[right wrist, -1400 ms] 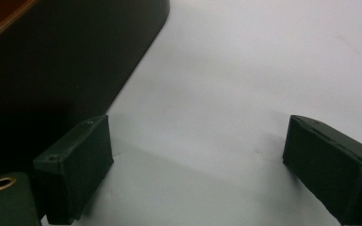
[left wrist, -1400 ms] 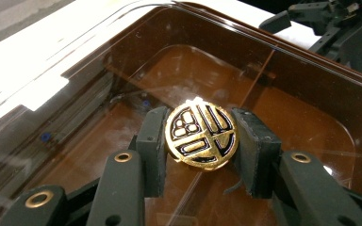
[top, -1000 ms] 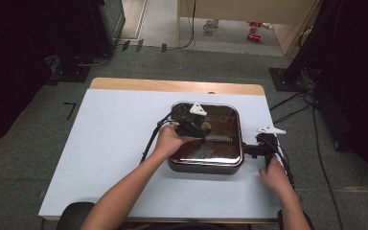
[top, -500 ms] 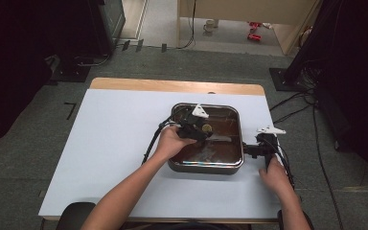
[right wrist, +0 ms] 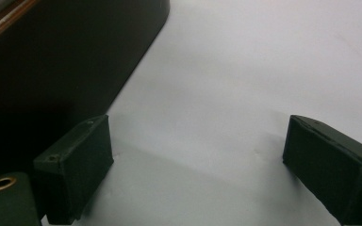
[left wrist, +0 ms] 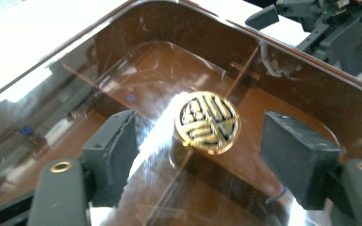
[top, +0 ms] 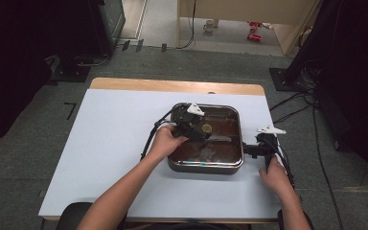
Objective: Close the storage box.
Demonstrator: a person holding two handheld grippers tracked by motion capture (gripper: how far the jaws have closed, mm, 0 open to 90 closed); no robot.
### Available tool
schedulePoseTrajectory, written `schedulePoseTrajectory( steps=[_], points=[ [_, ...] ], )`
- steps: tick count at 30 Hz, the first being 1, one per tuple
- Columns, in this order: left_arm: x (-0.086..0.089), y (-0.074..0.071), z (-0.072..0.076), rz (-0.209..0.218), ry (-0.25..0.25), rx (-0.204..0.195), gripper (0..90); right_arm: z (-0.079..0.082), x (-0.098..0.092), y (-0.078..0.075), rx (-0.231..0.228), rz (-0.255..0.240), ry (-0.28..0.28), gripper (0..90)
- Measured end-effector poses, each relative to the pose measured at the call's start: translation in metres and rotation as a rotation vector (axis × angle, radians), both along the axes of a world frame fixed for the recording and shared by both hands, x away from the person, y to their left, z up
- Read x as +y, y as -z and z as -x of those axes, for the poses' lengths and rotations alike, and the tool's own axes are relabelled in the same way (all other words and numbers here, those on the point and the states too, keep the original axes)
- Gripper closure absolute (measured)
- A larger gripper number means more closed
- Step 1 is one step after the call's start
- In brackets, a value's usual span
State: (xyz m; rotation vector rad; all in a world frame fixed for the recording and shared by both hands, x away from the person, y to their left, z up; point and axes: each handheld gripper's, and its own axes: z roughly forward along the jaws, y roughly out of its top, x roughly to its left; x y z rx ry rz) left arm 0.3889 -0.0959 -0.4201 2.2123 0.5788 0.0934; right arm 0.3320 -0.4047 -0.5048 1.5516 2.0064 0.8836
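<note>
1. A square pan with a glass lid (top: 206,165) sits on the white table (top: 110,158), right of centre, nearer the person's edge than the far wooden strip.
2. The lid is brown-tinted glass with a metal rim; its round gold knob (left wrist: 207,122) stands at the lid's middle, seen in the high view as a small gold disc (top: 206,128).
3. Left gripper (top: 195,132): held over the lid from the pan's left side, the hand wrapped around its body, cable looping off to the left.
4. Left gripper view: the two black jaws stand apart on either side of the knob. Both pads are clear of it, with a gap on each side. Released, gripping nothing.
5. Those jaws have just been opening; the knob lies between them, untouched.
6. Left gripper midpoint (left wrist: 200,153) falls just below the knob, over the glass.
7. Right gripper (top: 250,149): on the table just beside the pan's right edge, hand behind it at the near right corner. It also shows at the top right of the left gripper view (left wrist: 325,23), beyond the lid's rim.
8. Right gripper view: jaws spread wide over bare table (right wrist: 245,84), nothing between them; the pan's dark side wall (right wrist: 52,56) lies left of the left-hand pad. Released.
9. Lid lies flat and seated on the pan.
</note>
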Motion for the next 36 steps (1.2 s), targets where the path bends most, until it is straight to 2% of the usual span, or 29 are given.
schedulePoseTrajectory(
  steps=[4,10,15,18,23,26,31,36],
  points=[
    [0.009,-0.003,0.003,0.028,-0.024,-0.002,27.9,0.000,0.000,0.000,0.000,0.000,0.000,8.3],
    [0.022,-0.008,0.010,0.032,-0.051,-0.047,26.3,0.000,0.000,0.000,0.001,-0.001,0.000,8.3],
    [0.037,-0.012,0.015,0.089,-0.079,-0.050,25.0,0.000,0.000,0.000,0.001,-0.001,0.000,8.3],
    [0.046,-0.015,0.017,0.109,-0.096,-0.044,24.3,0.000,0.000,0.000,0.003,0.000,0.000,8.3],
    [0.059,-0.018,0.020,0.092,-0.121,-0.026,23.9,0.000,0.000,0.000,0.002,-0.001,0.000,8.3],
    [0.069,-0.020,0.024,0.099,-0.139,-0.020,23.9,0.000,0.000,0.000,0.001,-0.002,0.001,8.2],
    [0.079,-0.020,0.029,0.098,-0.164,-0.030,22.9,0.000,0.000,0.000,0.002,-0.002,0.001,8.2],
    [0.093,-0.014,0.036,0.117,-0.189,-0.044,22.2,0.000,0.000,0.000,0.001,-0.001,0.000,8.2]
  ],
)
